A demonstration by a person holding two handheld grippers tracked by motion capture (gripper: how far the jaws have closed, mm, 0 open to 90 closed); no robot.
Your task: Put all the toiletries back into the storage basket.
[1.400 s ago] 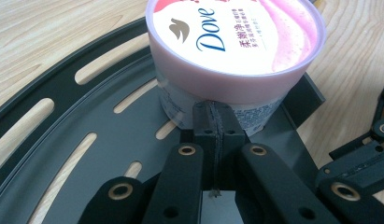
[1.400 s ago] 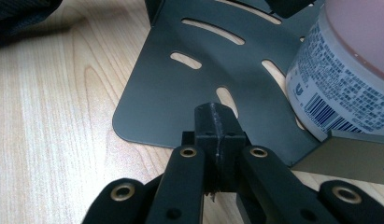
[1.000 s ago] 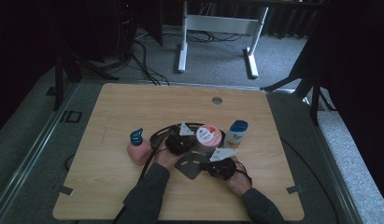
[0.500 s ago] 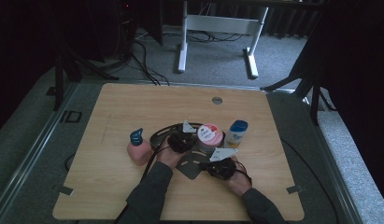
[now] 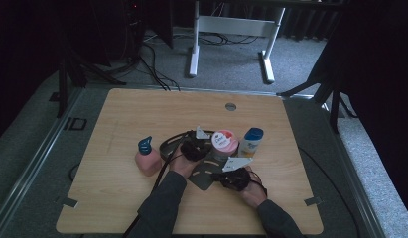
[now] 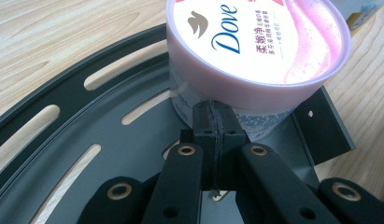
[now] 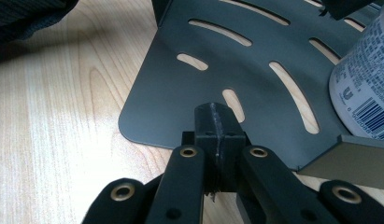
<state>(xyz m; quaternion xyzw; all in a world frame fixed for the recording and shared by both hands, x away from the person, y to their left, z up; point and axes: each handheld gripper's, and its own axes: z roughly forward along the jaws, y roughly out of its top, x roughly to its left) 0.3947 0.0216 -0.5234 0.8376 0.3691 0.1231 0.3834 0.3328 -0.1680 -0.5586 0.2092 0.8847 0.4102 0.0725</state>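
Jaws of both grippers are pressed fully together with nothing between them. On the wooden tabletop (image 5: 122,119) a dark grey slotted metal plate (image 6: 63,154) lies flat, its curved slots showing the wood beneath. A Dove tub (image 6: 255,51) with a pink-and-white lid stands on that plate. The left gripper (image 6: 213,122) points at the tub's lower wall, its closed tips right at the wall just under the lid's rim; whether they touch it I cannot tell. In the high view this gripper (image 5: 194,148) sits just left of the tub (image 5: 225,142).

The right gripper (image 7: 216,122) hovers low over the rounded corner of the plate (image 7: 180,88), near one short slot, with the tub's printed side and barcode (image 7: 367,88) at the right edge of its view. From above, the right gripper (image 5: 234,177) lies nearer the person, below the tub.

A white bottle with a blue cap (image 5: 251,142) stands just right of the tub. A pink bottle with a blue pump top (image 5: 148,157) stands apart to the left.
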